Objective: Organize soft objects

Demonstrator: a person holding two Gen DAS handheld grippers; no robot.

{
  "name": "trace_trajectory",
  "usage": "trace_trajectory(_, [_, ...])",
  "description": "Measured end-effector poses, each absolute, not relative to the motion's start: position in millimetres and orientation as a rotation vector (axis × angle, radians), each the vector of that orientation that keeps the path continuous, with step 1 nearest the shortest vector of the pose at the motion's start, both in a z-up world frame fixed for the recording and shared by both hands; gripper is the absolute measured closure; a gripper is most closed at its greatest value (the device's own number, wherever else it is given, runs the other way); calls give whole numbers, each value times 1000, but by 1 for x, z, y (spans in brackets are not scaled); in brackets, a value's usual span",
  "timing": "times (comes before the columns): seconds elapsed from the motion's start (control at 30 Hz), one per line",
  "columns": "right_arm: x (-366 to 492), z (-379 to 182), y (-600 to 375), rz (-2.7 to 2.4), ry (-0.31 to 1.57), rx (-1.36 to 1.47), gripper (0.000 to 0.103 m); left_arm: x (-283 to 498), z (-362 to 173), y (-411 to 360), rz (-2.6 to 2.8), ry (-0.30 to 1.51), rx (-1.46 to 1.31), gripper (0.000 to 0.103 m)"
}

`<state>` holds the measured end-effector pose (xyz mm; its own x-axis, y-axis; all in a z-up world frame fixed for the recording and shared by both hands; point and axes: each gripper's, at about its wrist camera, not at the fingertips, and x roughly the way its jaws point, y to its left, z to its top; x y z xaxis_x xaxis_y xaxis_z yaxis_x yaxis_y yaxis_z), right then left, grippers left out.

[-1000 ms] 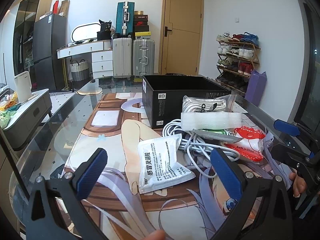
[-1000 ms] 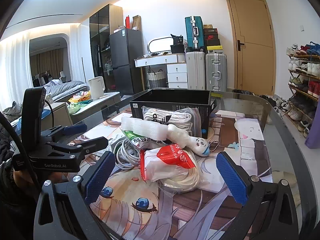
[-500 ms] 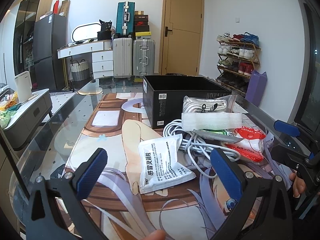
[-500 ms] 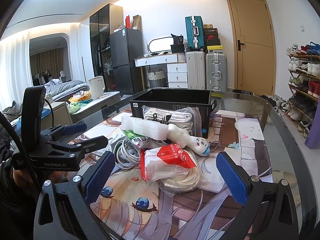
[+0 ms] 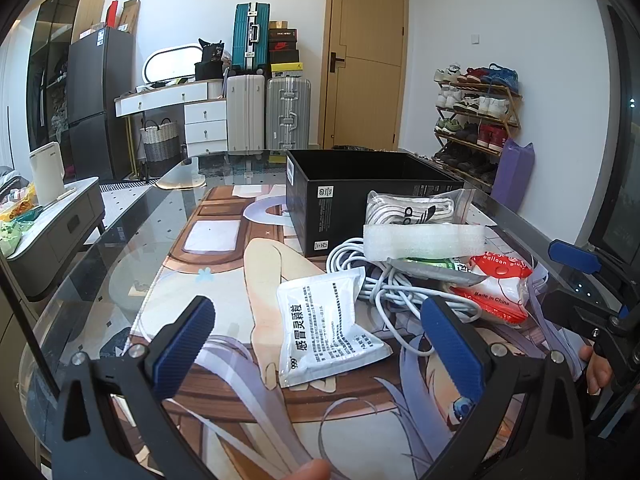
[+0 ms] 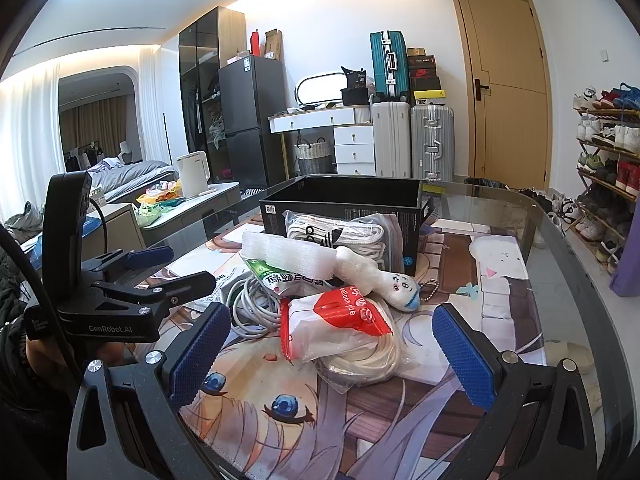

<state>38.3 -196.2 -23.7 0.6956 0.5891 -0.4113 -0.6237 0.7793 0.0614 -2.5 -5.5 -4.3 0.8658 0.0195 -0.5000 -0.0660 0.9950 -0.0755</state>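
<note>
Both hand-held grippers hang wide open over a heap of soft packets on the desk, nothing picked up yet.

The left hand-held gripper (image 5: 316, 332) has its jaws spread either side of a flat white sachet (image 5: 326, 326) lying alone on the printed mat, just beside a tangle of white cable (image 5: 384, 280). The right hand-held gripper (image 6: 332, 344) is just as wide and empty, facing a red and white bag (image 6: 332, 326) that rests on a coil of pale cord in clear wrap. Behind sit a foam roll (image 6: 288, 254), a small plush doll (image 6: 384, 278) and a bag of laces (image 6: 340, 234), leaning by the open black box (image 5: 360, 188). All look light and squashy. The sachet's film is probably slippery, so pinch an edge or corner. The cable will likely trail and snag; take it mid-bundle.
</note>
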Motion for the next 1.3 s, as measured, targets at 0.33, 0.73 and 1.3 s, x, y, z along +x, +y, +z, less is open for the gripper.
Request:
trace_trajectory(0.33, [38, -24, -196, 679, 431, -87, 1, -2, -4, -6, 46, 523, -92, 0])
trace_trajectory(0.73, [39, -24, -196, 676, 433, -89, 1, -1, -8, -5, 42, 540, -99, 0])
trace_trajectory(1.3, [35, -34, -193, 651, 455, -139, 1, 6, -8, 7, 79, 584, -121, 0])
